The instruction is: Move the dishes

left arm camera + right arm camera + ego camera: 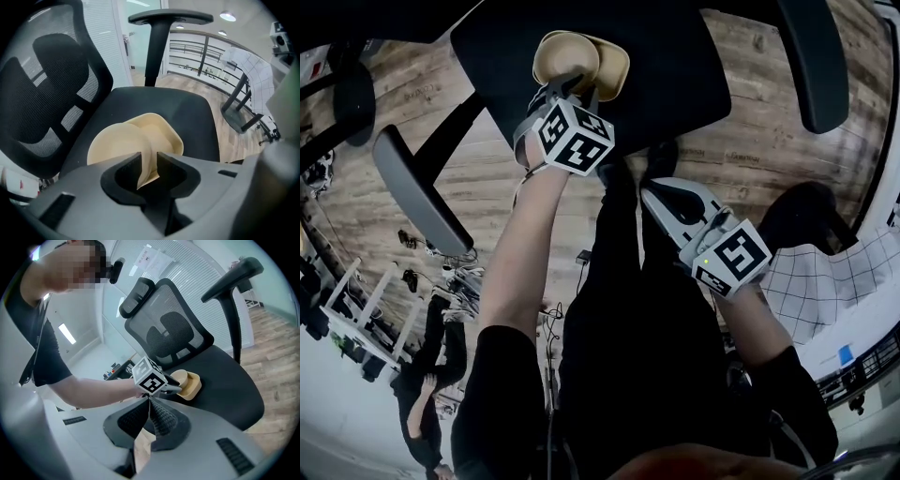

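While dishes (pixel 581 58) lie on a chair (pixel 675 80) over wood floor (pixel 487 178), left tool (pixel 149 157) gapes, right tool (pixel 150 404) clenches

In the head view the bare left arm (pixel 517 281) stretches from 7 o'clock up to 12 o'clock. The left gripper (pixel 572 86) at its end tips down, and its jaws are apart. The right arm (pixel 773 337) comes in from 5 o'clock. The right gripper (pixel 656 195) sits near 3 o'clock and aims toward 10 o'clock. Its jaws are pressed together.
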Action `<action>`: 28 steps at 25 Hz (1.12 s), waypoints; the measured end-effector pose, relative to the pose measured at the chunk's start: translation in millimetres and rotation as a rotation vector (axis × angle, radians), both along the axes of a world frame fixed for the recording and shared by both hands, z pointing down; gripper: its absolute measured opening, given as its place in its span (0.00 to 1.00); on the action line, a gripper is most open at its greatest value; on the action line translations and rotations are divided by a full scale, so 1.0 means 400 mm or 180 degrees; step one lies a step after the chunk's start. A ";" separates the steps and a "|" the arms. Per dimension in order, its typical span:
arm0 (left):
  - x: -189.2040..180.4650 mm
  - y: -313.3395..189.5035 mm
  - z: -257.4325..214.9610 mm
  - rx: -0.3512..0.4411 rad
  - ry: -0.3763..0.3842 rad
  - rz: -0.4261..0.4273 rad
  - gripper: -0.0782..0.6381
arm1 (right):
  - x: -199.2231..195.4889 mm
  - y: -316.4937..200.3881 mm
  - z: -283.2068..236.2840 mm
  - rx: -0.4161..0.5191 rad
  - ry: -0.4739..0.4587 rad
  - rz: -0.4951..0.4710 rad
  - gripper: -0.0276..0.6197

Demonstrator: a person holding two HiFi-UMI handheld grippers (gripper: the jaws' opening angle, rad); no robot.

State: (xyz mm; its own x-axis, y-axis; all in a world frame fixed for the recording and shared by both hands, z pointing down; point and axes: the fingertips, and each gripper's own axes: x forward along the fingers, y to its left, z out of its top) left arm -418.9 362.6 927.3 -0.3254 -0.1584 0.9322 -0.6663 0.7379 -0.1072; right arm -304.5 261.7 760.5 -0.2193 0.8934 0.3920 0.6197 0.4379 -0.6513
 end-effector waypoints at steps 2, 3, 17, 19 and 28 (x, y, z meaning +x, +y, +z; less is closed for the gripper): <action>-0.001 0.002 0.007 -0.0091 0.0026 0.0103 0.25 | 0.002 0.000 0.001 -0.0007 0.0011 0.0007 0.08; 0.000 0.001 0.010 -0.0124 0.0044 0.0154 0.22 | 0.003 -0.002 0.000 -0.0011 0.0014 0.0013 0.08; 0.038 -0.053 -0.261 -0.0293 -0.0156 0.0395 0.13 | -0.031 -0.020 -0.229 -0.0114 -0.0264 0.0089 0.08; 0.052 -0.071 -0.343 -0.0291 -0.0236 0.0454 0.13 | -0.036 -0.020 -0.289 -0.0170 -0.0361 0.0115 0.08; 0.234 -0.173 -0.662 -0.0089 -0.0238 0.0484 0.13 | 0.004 -0.089 -0.540 -0.0198 -0.0644 0.0074 0.08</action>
State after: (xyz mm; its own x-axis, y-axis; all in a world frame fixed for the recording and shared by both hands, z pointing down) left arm -325.5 293.3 662.5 -0.3683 -0.1855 0.9110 -0.7595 0.6251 -0.1798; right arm -303.0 226.0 544.3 -0.3087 0.9083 0.2822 0.7307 0.4164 -0.5410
